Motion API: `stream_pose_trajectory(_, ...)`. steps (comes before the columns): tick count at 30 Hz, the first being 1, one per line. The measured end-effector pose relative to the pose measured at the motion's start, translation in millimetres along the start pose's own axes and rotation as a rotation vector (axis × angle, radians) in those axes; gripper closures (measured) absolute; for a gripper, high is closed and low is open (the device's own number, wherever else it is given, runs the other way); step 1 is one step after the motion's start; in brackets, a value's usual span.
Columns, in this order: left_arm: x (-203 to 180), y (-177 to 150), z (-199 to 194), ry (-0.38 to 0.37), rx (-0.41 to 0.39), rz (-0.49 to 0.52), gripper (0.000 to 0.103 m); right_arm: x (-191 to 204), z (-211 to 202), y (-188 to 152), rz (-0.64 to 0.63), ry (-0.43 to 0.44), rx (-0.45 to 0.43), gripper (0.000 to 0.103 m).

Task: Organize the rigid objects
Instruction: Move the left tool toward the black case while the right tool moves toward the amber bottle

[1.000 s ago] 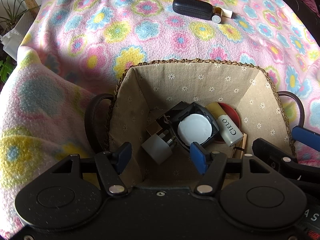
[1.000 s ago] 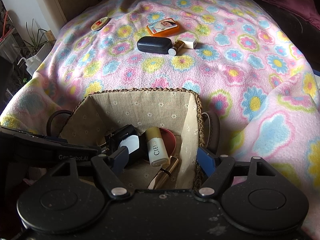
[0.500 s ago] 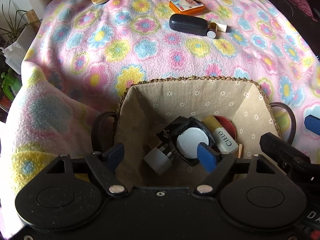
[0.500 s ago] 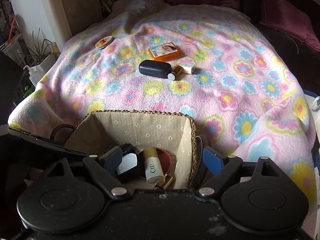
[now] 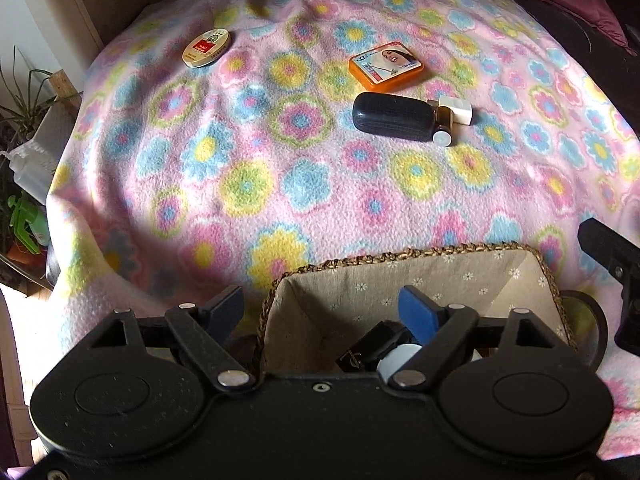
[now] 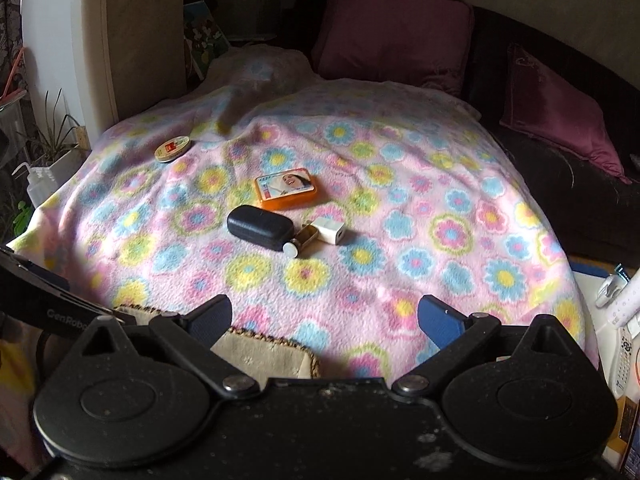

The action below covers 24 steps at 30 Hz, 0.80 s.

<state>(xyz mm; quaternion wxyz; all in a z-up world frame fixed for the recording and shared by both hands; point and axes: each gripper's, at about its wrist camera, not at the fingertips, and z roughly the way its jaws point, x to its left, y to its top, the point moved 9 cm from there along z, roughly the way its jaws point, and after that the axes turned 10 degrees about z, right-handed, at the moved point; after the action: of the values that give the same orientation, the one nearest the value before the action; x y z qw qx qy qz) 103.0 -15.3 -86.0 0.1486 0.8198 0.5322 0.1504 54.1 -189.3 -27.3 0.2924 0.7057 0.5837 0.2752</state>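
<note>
Basket [image 5: 416,258] sat at the blanket's [image 5: 248,184] near edge under my grippers; my left gripper [image 5: 324,308] and right gripper [image 6: 324,316] were both opening, empty, with the black case [image 5: 394,117] far off.

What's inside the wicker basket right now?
In the basket, only a black case with a white round face shows. The left gripper covers the rest of the floor.

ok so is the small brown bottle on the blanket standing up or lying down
Lying down. The small brown bottle rests on its side on the blanket, white cap toward the camera, between the black case and the white adapter.
</note>
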Motion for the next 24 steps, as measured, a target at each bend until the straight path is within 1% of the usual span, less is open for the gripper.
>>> stream_pose_trajectory(4, 0.4, 11.7, 8.6, -0.003, 0.010, 0.009, 0.022, -4.3, 27.8, 4.0, -0.023, 0.007, 0.053, 0.016)
stream_pose_trajectory(5, 0.1, 15.1, 11.0, 0.000, 0.011, 0.016, 0.022, -4.5, 35.0, 3.1, -0.031, 0.011, 0.068, 0.020)
stream_pose_trajectory(7, -0.9, 22.1, 15.8, 0.008, 0.011, 0.030, 0.022, -4.6, 48.3, 1.8, -0.047, 0.012, 0.093, 0.024)
stream_pose_trajectory(12, -5.4, 43.5, 31.1, 0.006, 0.011, 0.057, 0.022, -3.6, 76.0, 2.6, -0.084, 0.033, 0.125, 0.027)
stream_pose_trajectory(15, -8.6, 58.4, 40.7, 0.001, 0.009, 0.075, 0.022, -2.0, 92.6, 7.2, -0.124, 0.049, 0.127, 0.027)
stream_pose_trajectory(18, -10.8, 70.9, 50.9, -0.008, 0.014, 0.083, 0.022, 0.0, 114.8, 12.3, -0.183, 0.075, 0.134, 0.035)
stream_pose_trajectory(20, -11.8, 76.1, 58.8, -0.022, 0.025, 0.079, 0.022, 2.7, 129.4, 14.2, -0.202, 0.113, 0.156, 0.045)
stream_pose_trajectory(21, -12.2, 77.5, 62.7, -0.029, 0.032, 0.076, 0.022, 4.4, 136.4, 14.9, -0.206, 0.132, 0.166, 0.046)
stream_pose_trajectory(24, -12.3, 78.0, 74.8, -0.045, 0.060, 0.068, 0.022, 10.1, 156.7, 19.0, -0.230, 0.173, 0.179, 0.047)
